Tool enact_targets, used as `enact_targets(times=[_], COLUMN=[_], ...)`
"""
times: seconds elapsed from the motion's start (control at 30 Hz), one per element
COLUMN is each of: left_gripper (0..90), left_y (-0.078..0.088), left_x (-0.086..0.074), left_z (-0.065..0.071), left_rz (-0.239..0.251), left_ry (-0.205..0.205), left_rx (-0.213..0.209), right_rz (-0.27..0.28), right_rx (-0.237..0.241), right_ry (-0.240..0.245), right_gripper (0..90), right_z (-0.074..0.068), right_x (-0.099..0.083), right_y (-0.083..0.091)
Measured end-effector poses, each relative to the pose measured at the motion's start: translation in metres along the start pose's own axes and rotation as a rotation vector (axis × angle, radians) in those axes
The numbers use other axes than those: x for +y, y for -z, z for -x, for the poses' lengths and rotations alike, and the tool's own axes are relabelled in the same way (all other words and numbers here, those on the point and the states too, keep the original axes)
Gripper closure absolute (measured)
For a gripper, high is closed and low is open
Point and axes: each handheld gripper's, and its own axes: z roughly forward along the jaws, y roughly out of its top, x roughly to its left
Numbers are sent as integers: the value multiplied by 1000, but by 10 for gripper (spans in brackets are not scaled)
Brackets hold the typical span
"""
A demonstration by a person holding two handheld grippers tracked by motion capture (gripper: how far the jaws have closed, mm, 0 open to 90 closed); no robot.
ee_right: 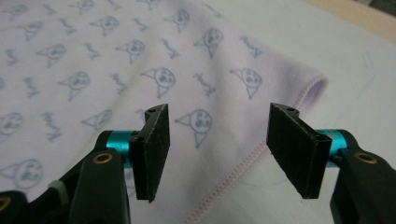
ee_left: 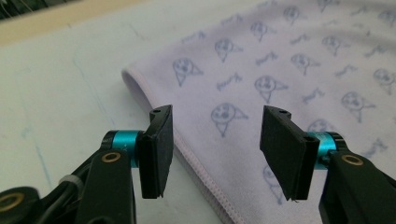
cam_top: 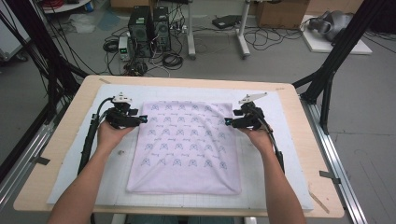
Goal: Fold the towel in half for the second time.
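A folded pale lilac cloth [cam_top: 184, 147] printed with small blue cartoon faces lies flat at the centre of the white mat [cam_top: 289, 140] that covers the wooden table [cam_top: 65, 135]. The left gripper [cam_top: 144, 119] sits at the cloth's ten o'clock corner, pointing toward three o'clock. Its fingers [ee_left: 159, 149] stand about half open, straddling the stitched hem without pressing it. The right gripper [cam_top: 227, 122] mirrors it at the cloth's two o'clock corner, pointing toward nine o'clock. Its fingers [ee_right: 152, 149] are likewise parted, the hem running between them, untouched as far as the right gripper view shows. Nothing is gripped by either. Computer towers [cam_top: 149, 30] stand on the floor at twelve o'clock.
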Motion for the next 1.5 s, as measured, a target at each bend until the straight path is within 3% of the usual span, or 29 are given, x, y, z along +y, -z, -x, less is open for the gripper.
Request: enact_targets(times=[0.1,0.17,0.27,0.37,0.5,0.6,0.7,0.8,0.83,0.93,1.03,1.17,1.27,1.37,1.4,1.5], left_gripper=[471,474,476,479,496,568,641,760,826,837,843,845,844,842,842,840], left_y=[-11,-17,-24,-28,-30,-30,-29,-29,-29,-28,-23,-9,5,22,29,46], left_x=[-3,-3,-5,-9,-10,-10,-10,-10,-10,-10,-8,-2,1,0,-3,-19], left_z=[1,3,0,-4,-2,-3,-2,-4,-5,-5,-7,-8,-3,7,11,18], left_rz=[-31,-38,-50,-101,-100,-98,-100,-99,-99,-98,-85,-23,0,1,29,54], left_ry=[11,2,36,45,47,64,78,110,125,121,116,114,73,-1,-7,-7], left_rx=[-19,-4,16,57,67,59,44,3,-14,-19,-21,-50,-68,-71,-75,-106], right_rz=[-34,-43,-45,-54,-65,-65,-74,-67,-72,-74,-62,-8,12,27,30,26], right_rx=[-20,-23,-27,-37,-41,-47,-12,45,62,71,83,98,113,145,154,183], right_ry=[-20,-35,-60,-78,-82,-85,-70,-100,-106,-102,-107,-102,-83,-73,-68,-48], right_gripper=[402,404,408,408,421,520,670,825,831,840,841,842,842,842,842,841], right_z=[3,5,7,10,12,9,5,7,7,7,8,9,7,1,-3,-17], right_x=[-7,-11,-16,-20,-24,-24,-21,-22,-22,-21,-20,-14,-8,-5,-5,-15], right_y=[-7,-10,-13,-15,-20,-19,-20,-20,-20,-19,-15,-1,12,27,32,47])
